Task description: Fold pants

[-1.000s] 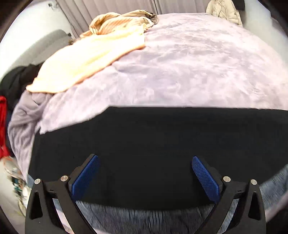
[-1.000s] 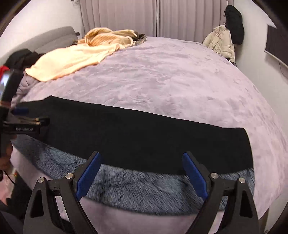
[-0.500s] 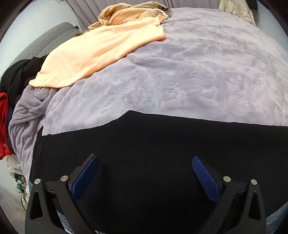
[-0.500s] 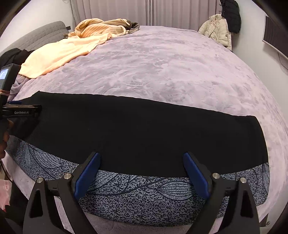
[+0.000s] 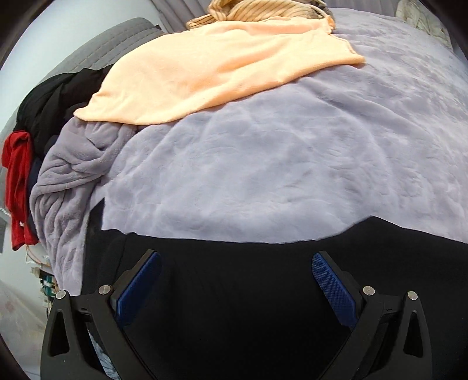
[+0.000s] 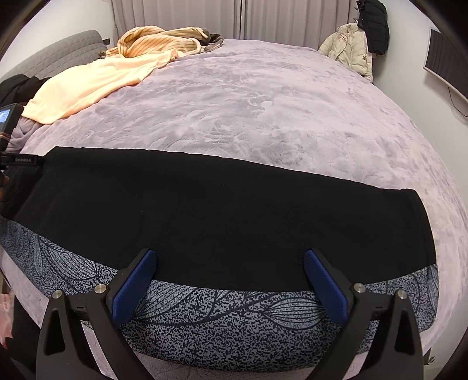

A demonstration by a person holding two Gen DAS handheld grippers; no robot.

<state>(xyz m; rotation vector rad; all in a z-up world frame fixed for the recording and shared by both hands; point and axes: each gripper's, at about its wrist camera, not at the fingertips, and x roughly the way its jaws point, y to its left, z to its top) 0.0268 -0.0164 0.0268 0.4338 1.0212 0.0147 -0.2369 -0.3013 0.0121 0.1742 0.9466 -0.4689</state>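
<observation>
Left wrist view: the left tool hangs over the pants with its two blue, knurled pads spread wide apart and nothing clamped between them. The pants are a flat, matte black cloth filling the lower part of the view, their far edge running in an uneven line across the bed. The bed's cover is a lilac plush with a soft, crushed nap; at the left it bunches into thick ribbed folds. A smooth peach blanket lies over the far left of the bed, with a striped tan garment crumpled behind it. Black clothes and a red garment hang off the left side, next to a grey quilted headboard.

Right wrist view: the right tool has just been opening; its blue pads stand wide, with only the near edge of the pants below them and nothing gripped. The pants lie as a long black band across the near part of the bed, over a blue-grey speckled cloth printed with leaf outlines, which shows as a strip along the near edge. The left tool's black body is at the pants' left end. A cream puffy jacket and a black coat hang by the far right wall, before pale curtains.
</observation>
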